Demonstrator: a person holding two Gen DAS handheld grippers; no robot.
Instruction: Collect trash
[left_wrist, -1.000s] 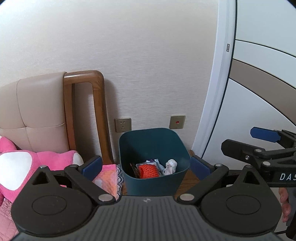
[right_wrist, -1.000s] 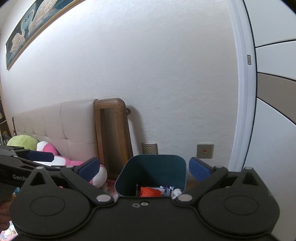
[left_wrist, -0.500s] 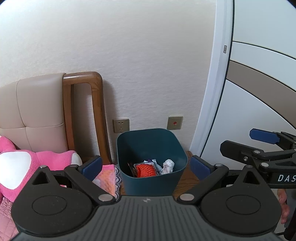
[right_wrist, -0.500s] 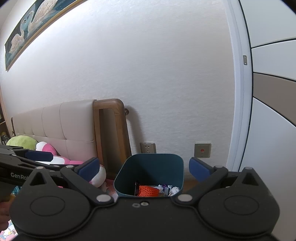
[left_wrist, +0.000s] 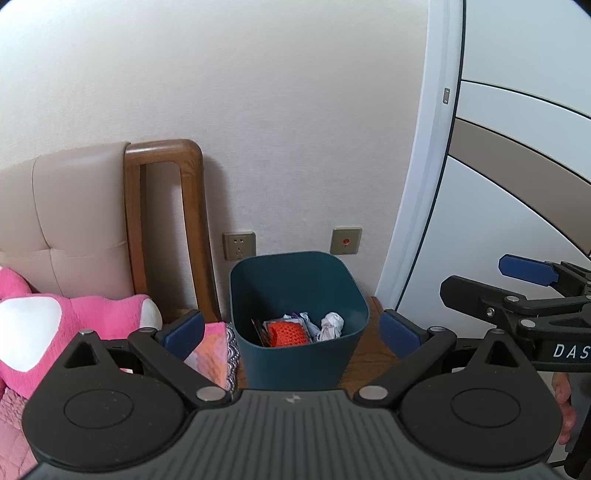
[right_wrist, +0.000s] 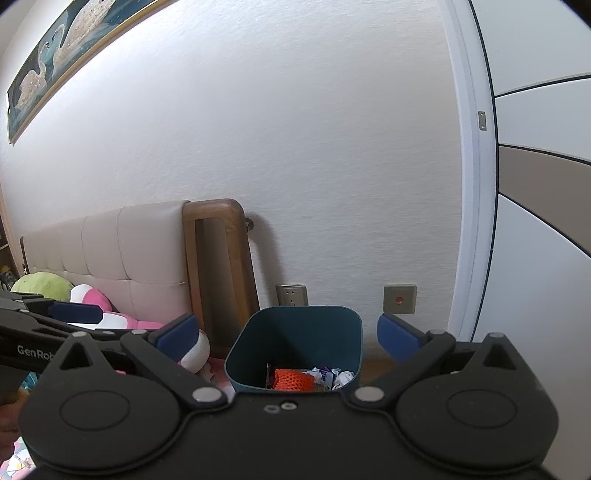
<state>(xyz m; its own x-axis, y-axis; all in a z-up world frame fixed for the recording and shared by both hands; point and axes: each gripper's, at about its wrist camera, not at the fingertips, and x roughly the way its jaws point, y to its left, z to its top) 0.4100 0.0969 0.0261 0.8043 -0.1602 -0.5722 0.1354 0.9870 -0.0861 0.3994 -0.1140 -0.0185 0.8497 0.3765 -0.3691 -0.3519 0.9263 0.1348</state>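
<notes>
With both claws, left gripper (left_wrist: 291, 330) and right gripper (right_wrist: 286, 330), spread wide and empty, I'd approach squarely, straddling the teal bin's (left_wrist: 295, 354) rim evenly.

Each tool is built from matte black linkages with silver pivot screws and blue pads (left_wrist: 400, 332), the left tool (left_wrist: 291, 330) ribbed grey, the right tool (right_wrist: 286, 332) lettered white.

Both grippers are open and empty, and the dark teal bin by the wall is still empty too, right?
Not quite. The bin already holds trash: an orange mesh piece and crumpled white paper, seen in the left wrist view. The left gripper and right gripper are indeed open and empty.
</notes>
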